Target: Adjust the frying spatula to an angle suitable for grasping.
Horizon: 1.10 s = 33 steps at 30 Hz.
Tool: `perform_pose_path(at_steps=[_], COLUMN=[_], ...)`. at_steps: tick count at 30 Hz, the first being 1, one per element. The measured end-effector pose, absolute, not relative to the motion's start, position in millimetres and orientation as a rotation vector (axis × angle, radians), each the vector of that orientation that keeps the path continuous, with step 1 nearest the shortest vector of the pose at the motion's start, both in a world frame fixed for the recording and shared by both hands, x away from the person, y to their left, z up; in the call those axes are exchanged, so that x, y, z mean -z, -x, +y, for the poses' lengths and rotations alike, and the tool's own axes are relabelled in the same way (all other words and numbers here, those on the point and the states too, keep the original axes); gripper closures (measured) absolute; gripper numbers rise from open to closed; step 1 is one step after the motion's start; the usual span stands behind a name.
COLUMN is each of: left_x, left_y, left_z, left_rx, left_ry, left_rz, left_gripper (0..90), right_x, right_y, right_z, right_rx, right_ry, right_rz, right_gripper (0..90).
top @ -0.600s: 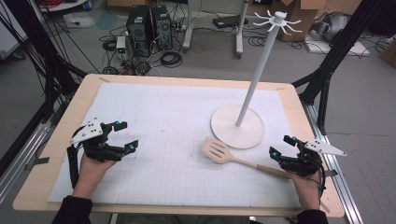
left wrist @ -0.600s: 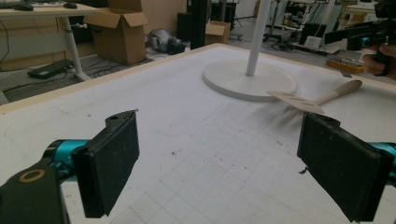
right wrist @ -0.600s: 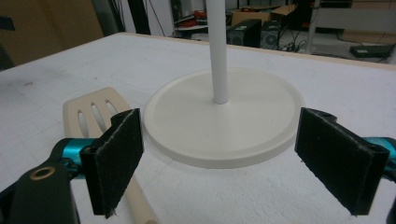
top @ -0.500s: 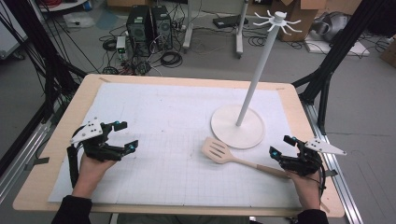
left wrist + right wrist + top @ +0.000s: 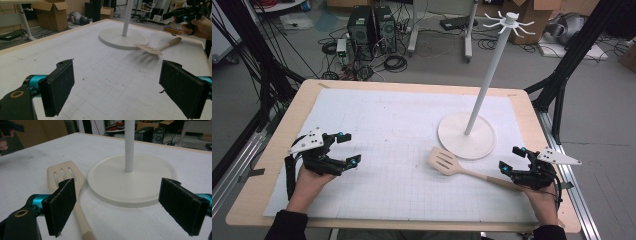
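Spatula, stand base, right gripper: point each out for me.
Spatula point(image 5: 445, 162): high view, on the slotted blade.
Stand base point(image 5: 140, 185): right gripper view, on the flat round disc in front of the pole.
Right gripper point(image 5: 510, 159): high view, midway between its open fingertips, above the spatula's handle end.

No text, label, brand, number or sign can be read in any of the views. The white mat point(image 5: 387, 150) that covers the desk point(image 5: 257, 200) carries only a printed grid of thin lines, with no figures or letters along them. The cardboard boxes point(image 5: 53, 13) on the floor beyond the desk's far edge show plain brown sides; any print on them is too small or blurred to make out. The dark computer towers point(image 5: 372, 30) on the floor past the far left corner show no legible badge.
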State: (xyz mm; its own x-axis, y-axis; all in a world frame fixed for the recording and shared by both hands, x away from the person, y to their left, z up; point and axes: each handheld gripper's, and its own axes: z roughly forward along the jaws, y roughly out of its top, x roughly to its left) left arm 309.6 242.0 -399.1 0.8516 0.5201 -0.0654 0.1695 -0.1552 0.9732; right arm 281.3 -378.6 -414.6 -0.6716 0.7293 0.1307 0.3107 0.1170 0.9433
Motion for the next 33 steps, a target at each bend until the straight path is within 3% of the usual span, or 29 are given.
perform_pose_path(at_steps=[15, 33], left_x=[398, 396], left_y=[-308, -307], left_z=[243, 238], left_rx=[-0.326, -0.299], left_ry=[-1.724, -1.748], left_rz=[0.532, 0.509], left_gripper=[13.5, 13.7], right_x=[416, 419], right_y=[-286, -297], right_z=[-371, -342], right_rx=[-1.544, -1.279], right_ry=[-0.962, -0.804], right_rz=[2.149, 2.497], right_gripper=[12.9, 23.3])
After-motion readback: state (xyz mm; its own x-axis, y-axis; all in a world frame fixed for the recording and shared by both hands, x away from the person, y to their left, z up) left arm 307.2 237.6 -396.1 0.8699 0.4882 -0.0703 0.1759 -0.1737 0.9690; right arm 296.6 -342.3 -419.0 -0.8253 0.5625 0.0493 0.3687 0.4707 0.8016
